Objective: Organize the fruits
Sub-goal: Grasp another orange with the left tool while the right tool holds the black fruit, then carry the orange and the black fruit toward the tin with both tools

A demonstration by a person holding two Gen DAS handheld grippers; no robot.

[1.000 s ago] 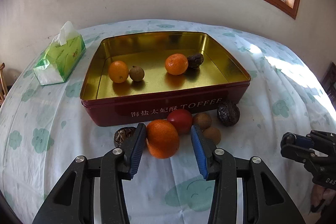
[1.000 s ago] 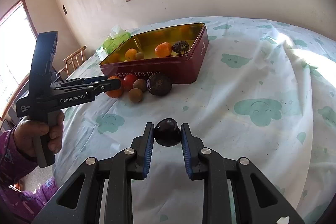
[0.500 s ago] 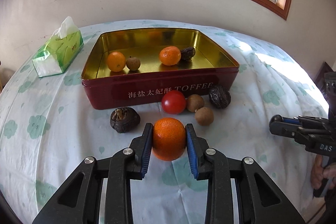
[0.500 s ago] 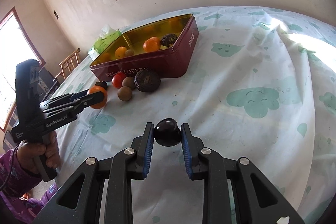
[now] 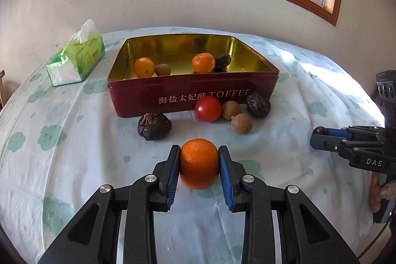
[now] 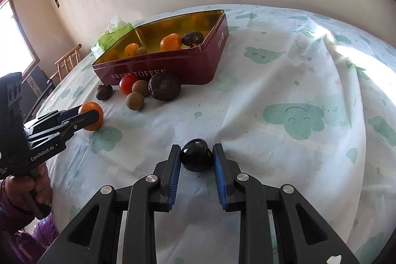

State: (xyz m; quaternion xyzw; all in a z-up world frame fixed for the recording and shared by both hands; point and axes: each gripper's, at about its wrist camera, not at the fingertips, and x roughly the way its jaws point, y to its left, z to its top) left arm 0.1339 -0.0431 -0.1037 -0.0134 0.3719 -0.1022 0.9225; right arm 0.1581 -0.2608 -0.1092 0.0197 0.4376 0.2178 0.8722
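Holding tight, our left gripper (image 5: 199, 166) squeezes a big orange (image 5: 199, 166) just above the cloth, in front of the red tin (image 5: 193, 93). Near the tin's front wall lie a red tomato (image 5: 208, 108) and brown fruits. Our right gripper (image 6: 196, 159) is clamped on a dark plum (image 6: 196, 158), well apart from the tin.

the left wrist view looks low and straight at the long front wall of the red tin (image 5: 188, 100), close to the table. the right wrist view sits further to the right, facing the same tin (image 6: 193, 66) at an angle. both share the tin and the loose fruit before it.
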